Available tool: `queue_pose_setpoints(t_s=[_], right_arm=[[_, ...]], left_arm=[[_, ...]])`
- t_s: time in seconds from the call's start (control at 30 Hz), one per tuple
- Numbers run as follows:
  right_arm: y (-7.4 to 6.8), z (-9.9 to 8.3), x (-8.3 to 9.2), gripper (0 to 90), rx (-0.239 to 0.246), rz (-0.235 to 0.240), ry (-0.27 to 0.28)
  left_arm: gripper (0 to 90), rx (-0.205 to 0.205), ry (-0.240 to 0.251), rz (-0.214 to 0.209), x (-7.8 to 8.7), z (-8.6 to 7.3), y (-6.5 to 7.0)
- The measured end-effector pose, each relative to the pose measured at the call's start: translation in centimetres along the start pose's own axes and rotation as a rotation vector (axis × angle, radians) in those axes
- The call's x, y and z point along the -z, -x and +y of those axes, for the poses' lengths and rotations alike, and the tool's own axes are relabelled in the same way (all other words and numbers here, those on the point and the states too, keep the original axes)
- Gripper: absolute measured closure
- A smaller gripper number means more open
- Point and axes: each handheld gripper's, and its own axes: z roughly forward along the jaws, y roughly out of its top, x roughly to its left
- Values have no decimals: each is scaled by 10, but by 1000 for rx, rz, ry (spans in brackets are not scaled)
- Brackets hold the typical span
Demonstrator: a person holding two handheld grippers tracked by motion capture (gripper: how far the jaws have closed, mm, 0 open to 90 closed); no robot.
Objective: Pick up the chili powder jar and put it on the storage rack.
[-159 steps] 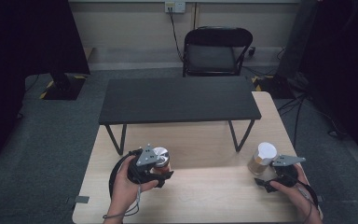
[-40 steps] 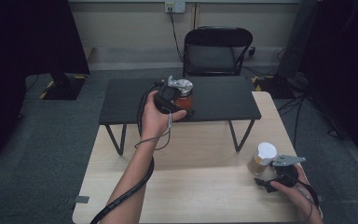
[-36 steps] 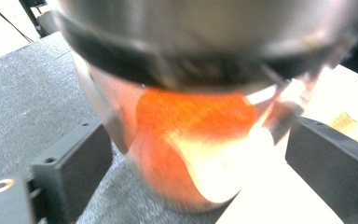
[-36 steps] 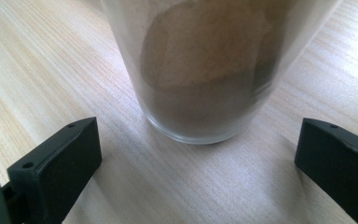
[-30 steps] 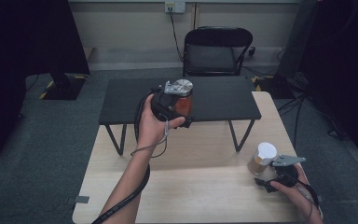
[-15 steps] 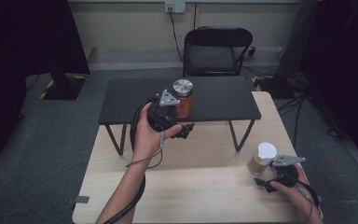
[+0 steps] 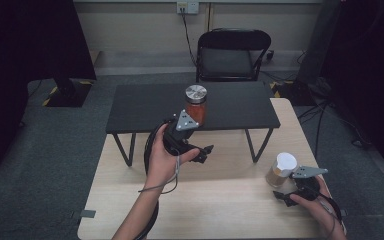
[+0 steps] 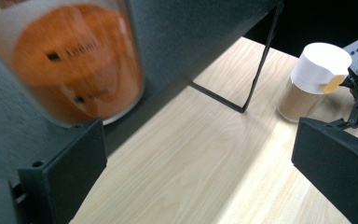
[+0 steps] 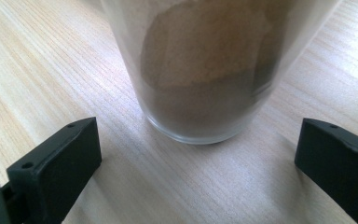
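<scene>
A glass jar of orange-red contents with a silver lid (image 7: 196, 104) stands near the front edge of the low black table (image 7: 145, 107). My left gripper (image 7: 202, 154) hangs open just in front of and below it, over the wooden table. In the left gripper view the jar (image 8: 77, 60) sits blurred beyond the spread jaws, with nothing between them. A second jar with a white lid and brown powder (image 7: 281, 170) stands on the wooden table at the right. My right gripper (image 7: 283, 193) is open right behind it, and that jar (image 9: 205, 70) stands just beyond the jaws' tips.
The wooden table (image 7: 220, 205) carries the black table on thin metal legs (image 7: 257, 145). A black chair (image 7: 227, 57) stands behind it. Cables trail from both grippers. Dark curtains hang at both sides.
My left gripper carried the orange-red jar up onto the black table, let go and drew back toward the person. The right gripper and its jar have not moved.
</scene>
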Motion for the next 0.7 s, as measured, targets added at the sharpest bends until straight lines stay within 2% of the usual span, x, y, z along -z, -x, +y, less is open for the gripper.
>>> queue_pose_setpoints(t_s=[0.4, 0.5, 0.7], right_arm=[[0, 0, 0, 0, 0, 0, 0], [0, 0, 0, 0, 0, 0, 0], [0, 0, 0, 0, 0, 0, 0]], left_arm=[[28, 23, 14, -63, -16, -34, -2], [29, 18, 12, -67, -21, -41, -1], [29, 40, -3, -86, -30, -53, -1]])
